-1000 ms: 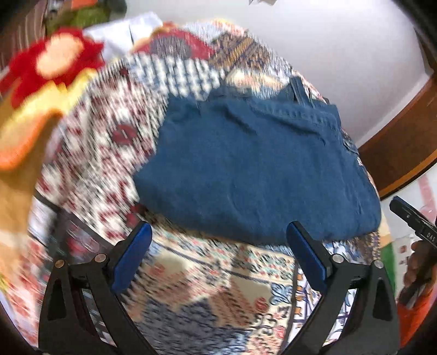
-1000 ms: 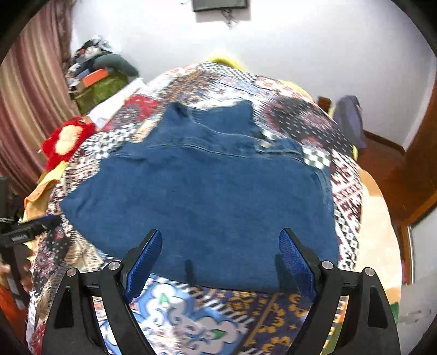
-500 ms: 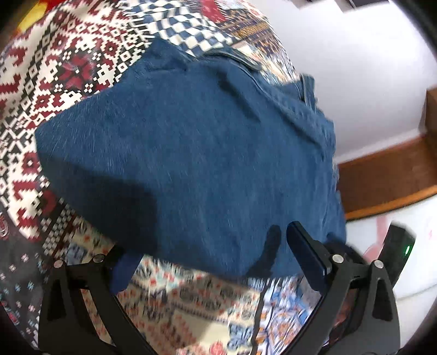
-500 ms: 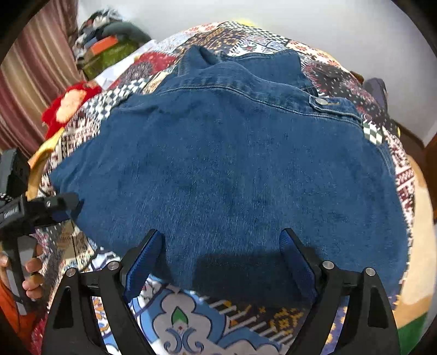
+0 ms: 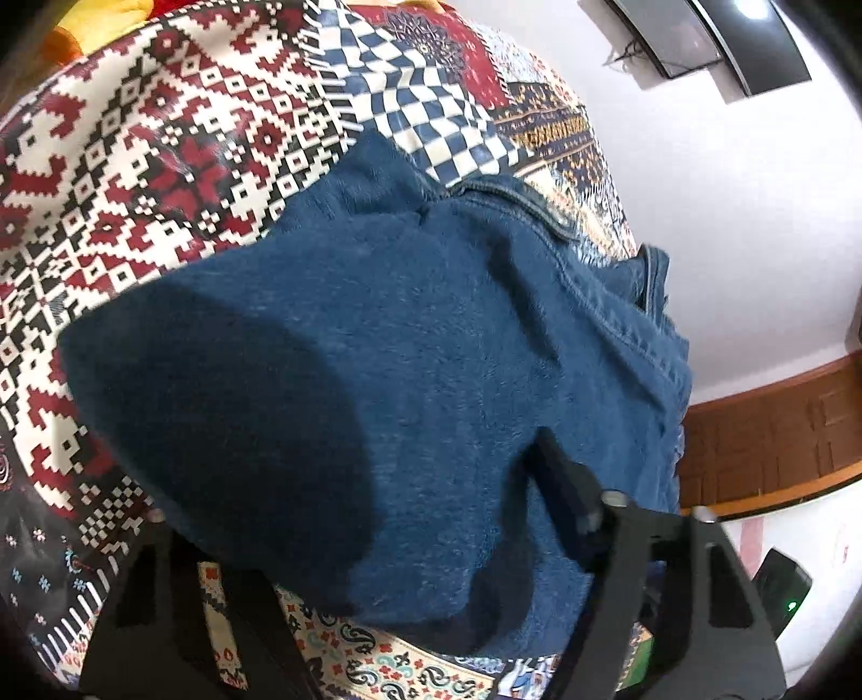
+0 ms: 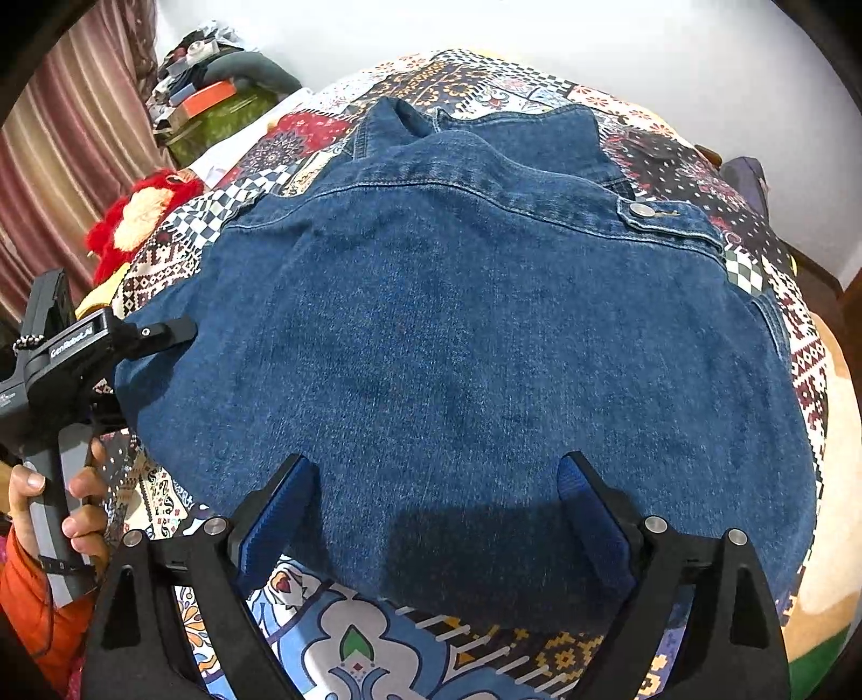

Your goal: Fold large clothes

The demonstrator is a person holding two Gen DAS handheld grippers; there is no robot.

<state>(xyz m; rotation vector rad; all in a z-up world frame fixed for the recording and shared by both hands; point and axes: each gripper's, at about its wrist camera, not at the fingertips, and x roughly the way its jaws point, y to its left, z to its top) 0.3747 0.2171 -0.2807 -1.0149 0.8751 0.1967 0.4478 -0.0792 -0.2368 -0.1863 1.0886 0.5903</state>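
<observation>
Where denim jacket (image 6: pixel 458 350) lies: patchwork bedspread (image 5: pixel 161 161), white wall (image 6: pixel 539 27), striped curtain (image 6: pixel 70 134).

The grippers (image 6: pixel 431 517) were black with blue pads (image 6: pixel 275 517), silver screws; the sleeve (image 6: pixel 32 608) looked orange.

Both fisheye views are bright and evenly lit by soft indoor light, and the white wall (image 6: pixel 619 32) shows no strong glare. The dark blue denim jacket (image 6: pixel 458 334) carries a soft shadow along its near edge in the right view and a larger rounded shadow on its left part (image 5: pixel 231 409) in the left view. Lines bend strongly toward the black round borders, and the left view is slightly soft while the right one is sharp.
</observation>
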